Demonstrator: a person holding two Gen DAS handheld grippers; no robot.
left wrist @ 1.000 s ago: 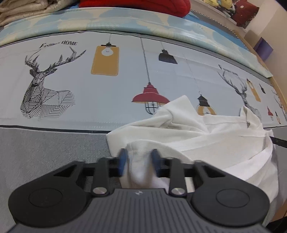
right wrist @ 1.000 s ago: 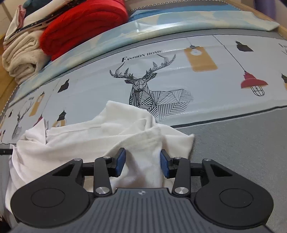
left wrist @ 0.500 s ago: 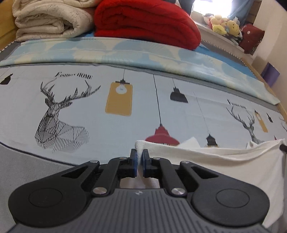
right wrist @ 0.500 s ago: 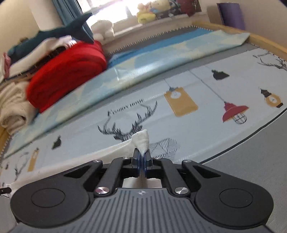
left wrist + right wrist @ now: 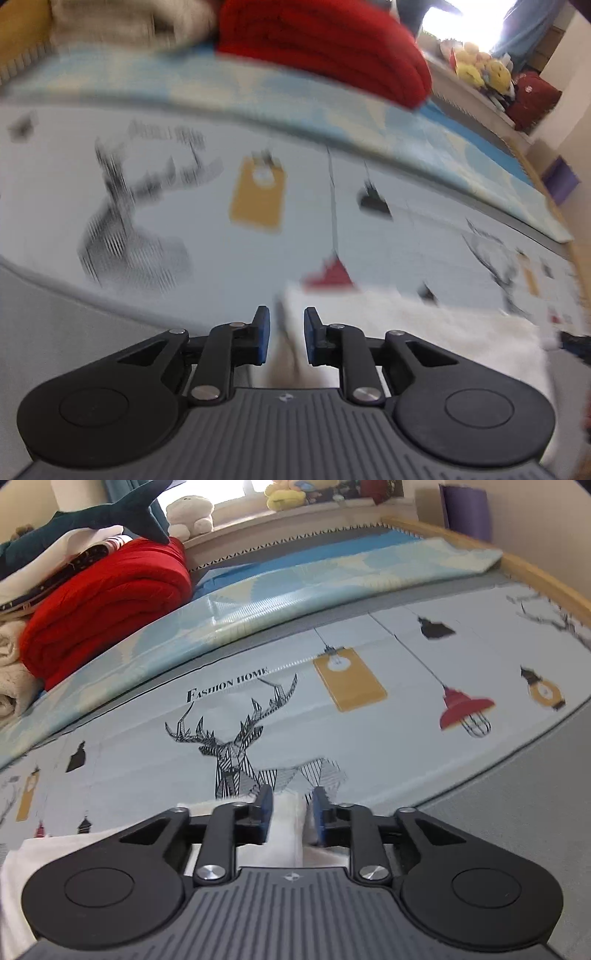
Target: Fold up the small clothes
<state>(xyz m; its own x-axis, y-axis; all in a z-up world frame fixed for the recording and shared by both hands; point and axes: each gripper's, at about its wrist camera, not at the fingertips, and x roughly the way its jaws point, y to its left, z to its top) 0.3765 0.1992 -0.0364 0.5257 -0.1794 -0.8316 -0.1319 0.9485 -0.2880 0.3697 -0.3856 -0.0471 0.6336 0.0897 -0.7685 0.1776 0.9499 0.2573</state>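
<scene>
A white garment (image 5: 424, 332) lies on the printed bed sheet (image 5: 184, 221), its top edge stretched between both grippers. In the blurred left wrist view, my left gripper (image 5: 287, 332) has its jaws opening, a fold of the white cloth standing loose between the blue pads. The right wrist view shows the same garment (image 5: 284, 830) running off to the lower left. My right gripper (image 5: 291, 810) also has its jaws opening, with a corner of the cloth filling most of the gap between its pads.
A folded red blanket (image 5: 99, 602) and cream blankets (image 5: 11, 672) are stacked at the far side of the bed. Plush toys (image 5: 188, 513) line the windowsill. A wooden bed edge (image 5: 535, 576) and a purple box (image 5: 465, 509) stand at the far right.
A second ago both grippers stood open around the crumpled garment. Half a second ago both were shut on its edge and lifted it taut. Now both pairs of jaws have parted again.
</scene>
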